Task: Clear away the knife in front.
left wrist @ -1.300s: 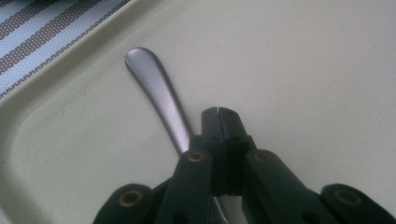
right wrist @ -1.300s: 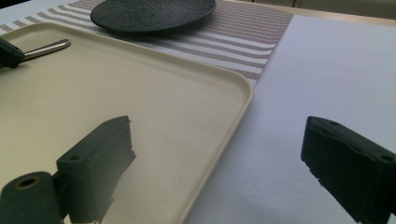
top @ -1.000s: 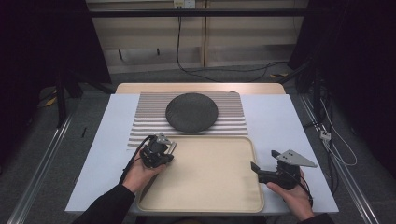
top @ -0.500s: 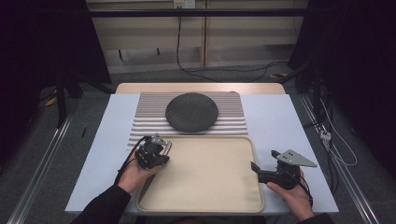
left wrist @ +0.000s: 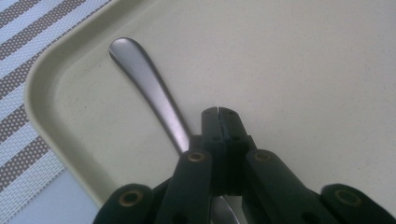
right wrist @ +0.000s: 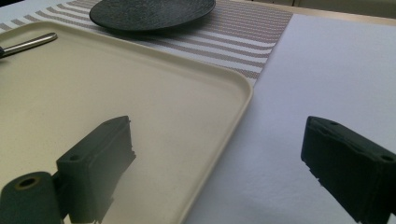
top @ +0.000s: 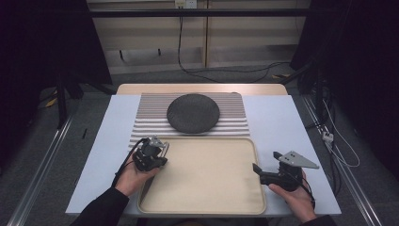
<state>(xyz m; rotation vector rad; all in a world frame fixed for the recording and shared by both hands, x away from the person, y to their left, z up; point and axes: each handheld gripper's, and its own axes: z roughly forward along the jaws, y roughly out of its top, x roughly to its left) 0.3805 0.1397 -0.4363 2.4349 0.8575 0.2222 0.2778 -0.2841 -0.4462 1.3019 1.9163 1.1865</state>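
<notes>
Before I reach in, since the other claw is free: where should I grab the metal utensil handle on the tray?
Take the handle at its narrow middle, coming from above with the jaws across its width. It lies flat in the tray corner, so the rim blocks a low sideways approach.

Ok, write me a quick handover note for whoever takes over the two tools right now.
Left tool: jaws shut on the metal utensil, gripping its handle low over the near-left corner of the beige tray. The handle end points toward the tray's rim; the working end is hidden under the tool, so I cannot tell what kind of utensil it is.
Right tool: open, holding nothing, straddling the tray's right edge.
Dark round plate sits on the striped mat behind the tray, nothing on it.
Done: utensil is gripped.
Left: probably carry it to its place, perhaps beside the plate, then release.
</notes>
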